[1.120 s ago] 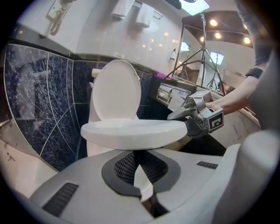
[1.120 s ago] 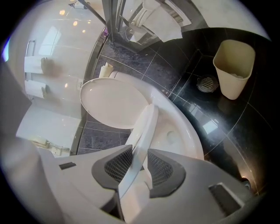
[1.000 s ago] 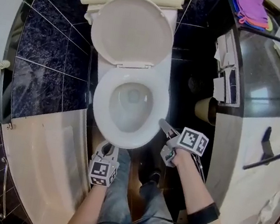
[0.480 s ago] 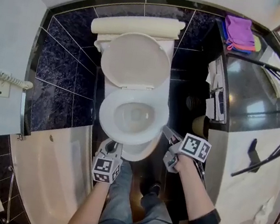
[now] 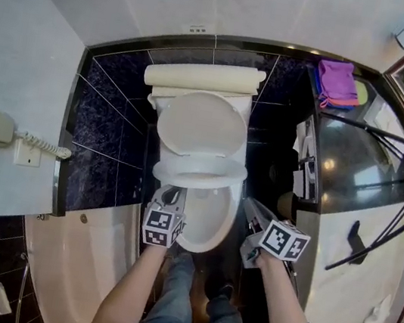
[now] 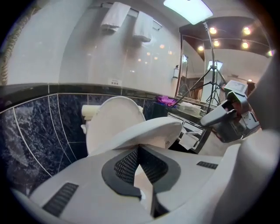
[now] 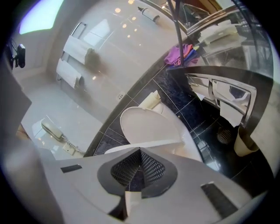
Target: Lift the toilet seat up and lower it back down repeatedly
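White toilet seat has swung halfway up off the bowl, resting on the left gripper's closed fingers; the right gripper just shut, empty. 1 lift is underway.

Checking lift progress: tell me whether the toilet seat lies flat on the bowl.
No, the toilet seat is tilted up, its front edge raised off the bowl.
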Demonstrator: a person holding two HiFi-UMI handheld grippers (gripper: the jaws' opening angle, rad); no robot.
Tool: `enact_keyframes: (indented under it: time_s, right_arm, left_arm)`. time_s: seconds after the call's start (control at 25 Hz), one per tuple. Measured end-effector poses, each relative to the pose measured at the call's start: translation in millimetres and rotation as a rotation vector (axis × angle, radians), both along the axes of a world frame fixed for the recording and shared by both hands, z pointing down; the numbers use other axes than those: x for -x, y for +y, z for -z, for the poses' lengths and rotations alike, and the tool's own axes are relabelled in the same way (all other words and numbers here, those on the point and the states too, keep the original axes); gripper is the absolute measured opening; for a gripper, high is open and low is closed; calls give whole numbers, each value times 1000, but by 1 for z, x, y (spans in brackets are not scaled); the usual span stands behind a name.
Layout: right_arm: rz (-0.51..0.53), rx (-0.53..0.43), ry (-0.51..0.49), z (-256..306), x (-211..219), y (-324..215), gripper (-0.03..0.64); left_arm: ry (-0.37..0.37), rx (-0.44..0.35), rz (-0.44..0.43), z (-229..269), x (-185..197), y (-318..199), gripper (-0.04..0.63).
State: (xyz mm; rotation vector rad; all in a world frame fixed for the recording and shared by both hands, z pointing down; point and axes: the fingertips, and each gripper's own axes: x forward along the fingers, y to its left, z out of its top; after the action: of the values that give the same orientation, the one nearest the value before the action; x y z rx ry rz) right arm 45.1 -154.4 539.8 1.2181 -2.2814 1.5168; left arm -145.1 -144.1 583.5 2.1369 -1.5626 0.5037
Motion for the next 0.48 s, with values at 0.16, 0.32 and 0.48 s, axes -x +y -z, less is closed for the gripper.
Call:
enact_keyframes:
  time_s: [0.16,0.32,0.48]
  right_arm:
    - [39,-99,97,21,2,-4,15]
    - [86,-188,186,34,11,-13,15]
    - [130,-244,218,42,29,-21,16]
  left_arm:
    - [-29,-20,-28,11,9,-36,-8]
    - [-46,-36,-35,20,16,-75,-8]
    - [-50,-58,-39,23,23,-111,-8]
